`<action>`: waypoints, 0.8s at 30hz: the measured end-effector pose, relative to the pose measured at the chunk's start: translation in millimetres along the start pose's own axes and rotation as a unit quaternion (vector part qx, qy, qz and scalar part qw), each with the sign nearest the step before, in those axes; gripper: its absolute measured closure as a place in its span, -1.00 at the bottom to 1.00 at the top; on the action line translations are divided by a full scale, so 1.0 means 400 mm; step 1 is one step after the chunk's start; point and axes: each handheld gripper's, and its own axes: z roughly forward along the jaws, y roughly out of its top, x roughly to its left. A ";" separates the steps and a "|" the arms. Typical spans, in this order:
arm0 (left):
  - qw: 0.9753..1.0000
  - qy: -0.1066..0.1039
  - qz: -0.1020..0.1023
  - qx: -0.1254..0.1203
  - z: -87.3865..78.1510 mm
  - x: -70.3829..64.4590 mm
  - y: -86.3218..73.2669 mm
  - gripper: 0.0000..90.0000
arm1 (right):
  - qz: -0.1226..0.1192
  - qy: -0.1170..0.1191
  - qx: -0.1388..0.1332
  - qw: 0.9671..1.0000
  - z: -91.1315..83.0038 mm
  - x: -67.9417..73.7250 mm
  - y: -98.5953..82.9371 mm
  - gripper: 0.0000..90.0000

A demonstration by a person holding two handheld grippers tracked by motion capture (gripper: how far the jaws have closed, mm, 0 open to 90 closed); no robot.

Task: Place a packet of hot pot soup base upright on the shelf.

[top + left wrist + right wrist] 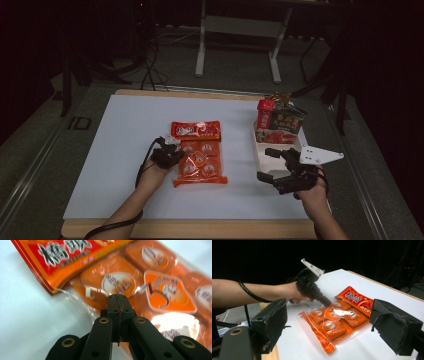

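Left gripper (172,156) pinches the snack bag's edge.
The orange bag (198,159) lies flat mid-table (115,165), jaws together on its clear film. Right gripper (270,165) hangs wide apart, beside a white tray (256,150) of packets.

On the table (115,150) before us, a snack bag (199,159) lies near the middle, with the left gripper (172,157) at its left edge. To the right stands a tray (257,150) holding what appear to be upright packets (280,122); the right gripper (275,165) hovers at the tray's near end.
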 end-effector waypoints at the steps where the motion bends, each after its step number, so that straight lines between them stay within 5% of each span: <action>1: 1.000 0.004 0.001 -0.005 -0.001 0.001 0.007 1.00 | -0.001 0.000 0.001 1.000 0.001 0.000 0.000 -0.68; 11: 0.999 0.032 -0.009 -0.009 0.043 0.026 0.069 1.00 | 0.002 -0.001 -0.004 1.000 -0.008 -0.003 -0.004 -0.68; 17: 0.999 0.029 -0.023 -0.014 0.070 0.042 0.086 1.00 | 0.002 0.000 -0.002 1.000 -0.007 -0.005 -0.008 -0.68; 24: 0.999 0.042 -0.015 -0.003 0.095 0.049 0.107 1.00 | -0.003 0.003 0.006 1.000 0.002 -0.001 -0.011 -0.68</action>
